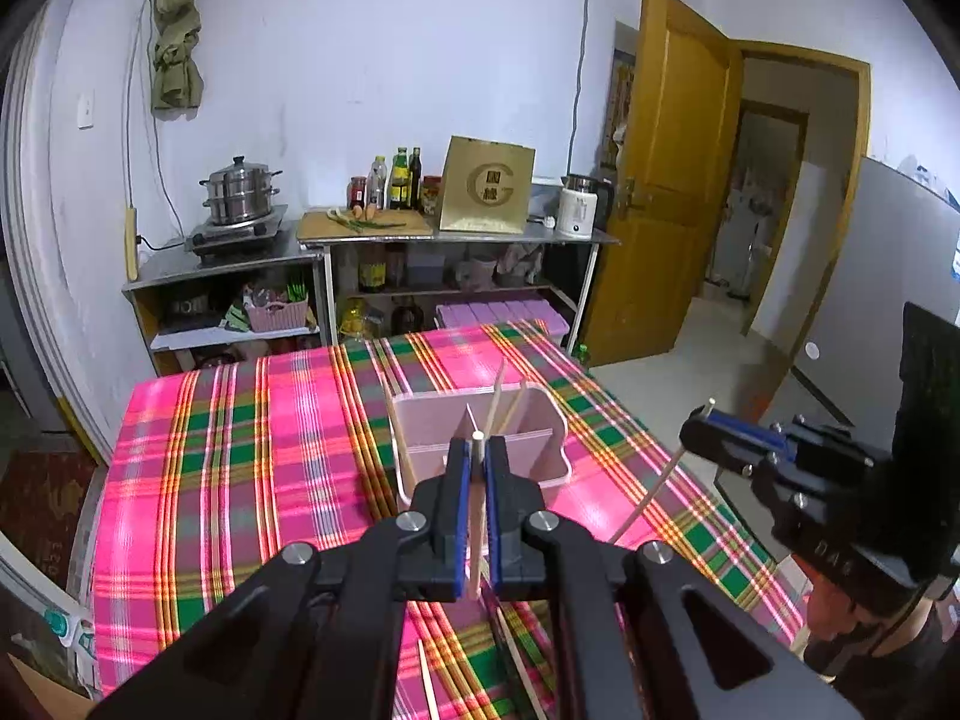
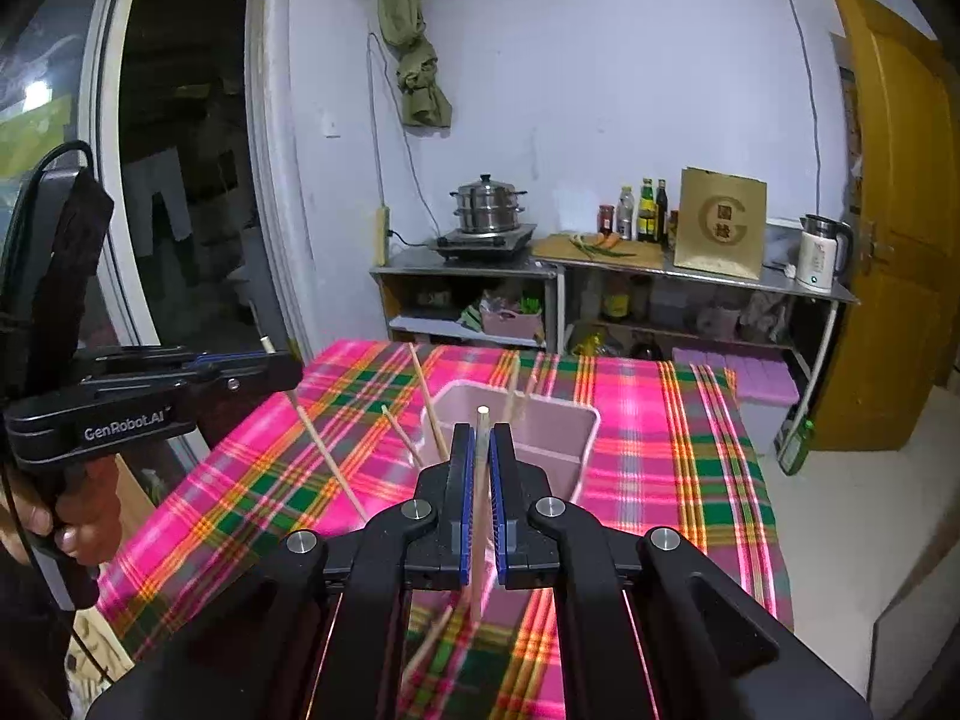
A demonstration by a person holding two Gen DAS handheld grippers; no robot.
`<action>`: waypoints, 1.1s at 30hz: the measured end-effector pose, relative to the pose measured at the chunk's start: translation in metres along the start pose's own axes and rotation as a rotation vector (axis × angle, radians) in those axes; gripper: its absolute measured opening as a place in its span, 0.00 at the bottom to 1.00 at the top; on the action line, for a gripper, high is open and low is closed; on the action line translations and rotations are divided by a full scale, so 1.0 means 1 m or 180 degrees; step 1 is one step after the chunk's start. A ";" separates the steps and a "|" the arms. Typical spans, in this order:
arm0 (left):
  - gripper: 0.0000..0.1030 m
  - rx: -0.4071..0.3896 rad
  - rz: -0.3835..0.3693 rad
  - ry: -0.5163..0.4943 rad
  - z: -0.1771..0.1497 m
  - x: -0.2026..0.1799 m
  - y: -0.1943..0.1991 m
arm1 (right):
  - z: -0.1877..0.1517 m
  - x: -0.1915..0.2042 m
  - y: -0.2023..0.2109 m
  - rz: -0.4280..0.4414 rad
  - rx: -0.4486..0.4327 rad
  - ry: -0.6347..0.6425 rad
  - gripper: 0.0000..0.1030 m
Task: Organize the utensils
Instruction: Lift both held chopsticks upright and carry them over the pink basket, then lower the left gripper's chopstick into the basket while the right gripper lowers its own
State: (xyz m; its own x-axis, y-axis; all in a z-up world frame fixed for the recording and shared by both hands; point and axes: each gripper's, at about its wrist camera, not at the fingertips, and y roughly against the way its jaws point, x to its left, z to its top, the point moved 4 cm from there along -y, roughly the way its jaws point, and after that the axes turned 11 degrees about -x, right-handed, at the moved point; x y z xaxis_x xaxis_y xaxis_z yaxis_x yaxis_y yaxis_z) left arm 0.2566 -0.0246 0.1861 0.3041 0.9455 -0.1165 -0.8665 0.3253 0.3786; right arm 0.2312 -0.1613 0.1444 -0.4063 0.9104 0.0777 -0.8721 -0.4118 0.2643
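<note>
Each gripper pinches one chopstick, and both hang over the checked tablecloth close to the pink holder. The left gripper has its blue pads pressed against a pale chopstick that stands nearly upright between them, its tip just on the near side of the holder. The right gripper clamps its own chopstick the same way, also just short of the holder's near wall.

The holder is split by dividers, and two chopsticks already lean in its far compartment.

The left camera shows the right gripper off to the holder's right, its stick slanting down toward the cloth. The right camera alone shows the person's hand on the left gripper's handle, plus loose chopsticks at the holder's left side. Behind the holder, a steel shelf carries a steamer pot, bottles and a kettle.
</note>
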 end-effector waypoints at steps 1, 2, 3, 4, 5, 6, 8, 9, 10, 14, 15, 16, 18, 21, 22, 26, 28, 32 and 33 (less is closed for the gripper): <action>0.05 -0.0016 0.0005 -0.0001 0.004 0.001 0.000 | 0.004 0.001 -0.002 0.0011 -0.0020 -0.0005 0.05; 0.05 -0.0033 0.0010 0.0005 0.010 0.001 -0.001 | 0.007 0.001 -0.003 0.0016 -0.0036 -0.0008 0.05; 0.05 -0.0047 0.0005 0.0007 0.015 0.002 -0.002 | 0.011 0.001 -0.005 0.0021 -0.0052 -0.0009 0.05; 0.05 -0.0065 0.0005 -0.0001 0.020 0.002 -0.003 | 0.014 0.001 -0.007 0.0026 -0.0066 -0.0012 0.05; 0.05 -0.0090 0.0008 -0.0009 0.025 0.002 -0.004 | 0.018 0.001 -0.009 0.0031 -0.0086 -0.0016 0.05; 0.05 -0.0101 0.0004 -0.0010 0.029 0.003 -0.006 | 0.022 0.001 -0.011 0.0037 -0.0101 -0.0017 0.05; 0.05 -0.0128 0.0000 -0.0023 0.037 0.004 -0.010 | 0.028 0.001 -0.016 0.0045 -0.0132 -0.0018 0.05; 0.05 -0.0135 0.0004 -0.0032 0.039 0.004 -0.012 | 0.031 0.001 -0.018 0.0050 -0.0145 -0.0024 0.05; 0.05 -0.0143 0.0002 -0.0036 0.042 0.005 -0.014 | 0.035 0.000 -0.021 0.0062 -0.0157 -0.0035 0.05; 0.05 -0.0157 0.0000 -0.0036 0.052 0.009 -0.027 | 0.043 -0.002 -0.032 0.0072 -0.0194 -0.0058 0.05; 0.05 -0.0158 0.0002 -0.0036 0.053 0.010 -0.030 | 0.045 -0.003 -0.035 0.0074 -0.0202 -0.0064 0.05; 0.05 -0.0156 0.0001 -0.0029 0.054 0.012 -0.034 | 0.047 -0.004 -0.038 0.0079 -0.0208 -0.0073 0.05; 0.05 -0.0155 -0.0010 -0.0016 0.056 0.013 -0.039 | 0.050 -0.004 -0.043 0.0075 -0.0222 -0.0086 0.05; 0.05 -0.0151 -0.0012 -0.0037 0.056 0.014 -0.047 | 0.054 -0.007 -0.051 0.0083 -0.0242 -0.0112 0.05; 0.05 -0.0150 -0.0016 -0.0038 0.056 0.015 -0.050 | 0.056 -0.008 -0.054 0.0080 -0.0252 -0.0117 0.05; 0.05 -0.0135 -0.0025 -0.0018 0.052 0.019 -0.061 | 0.057 -0.011 -0.068 0.0082 -0.0248 -0.0156 0.05; 0.05 -0.0110 -0.0018 0.0000 0.049 0.023 -0.068 | 0.054 -0.012 -0.074 0.0079 -0.0232 -0.0159 0.05; 0.05 -0.0019 0.0005 0.0022 0.038 0.029 -0.083 | 0.043 -0.015 -0.088 0.0073 -0.0162 -0.0192 0.05; 0.05 0.0008 0.0009 0.0026 0.035 0.029 -0.087 | 0.040 -0.017 -0.092 0.0067 -0.0143 -0.0199 0.05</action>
State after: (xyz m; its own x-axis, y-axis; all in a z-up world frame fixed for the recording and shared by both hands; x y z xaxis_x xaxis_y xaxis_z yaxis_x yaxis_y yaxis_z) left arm 0.3547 -0.0260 0.1820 0.2985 0.9465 -0.1229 -0.8663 0.3227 0.3813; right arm 0.3289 -0.1369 0.1577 -0.4081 0.9016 0.1432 -0.8754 -0.4310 0.2187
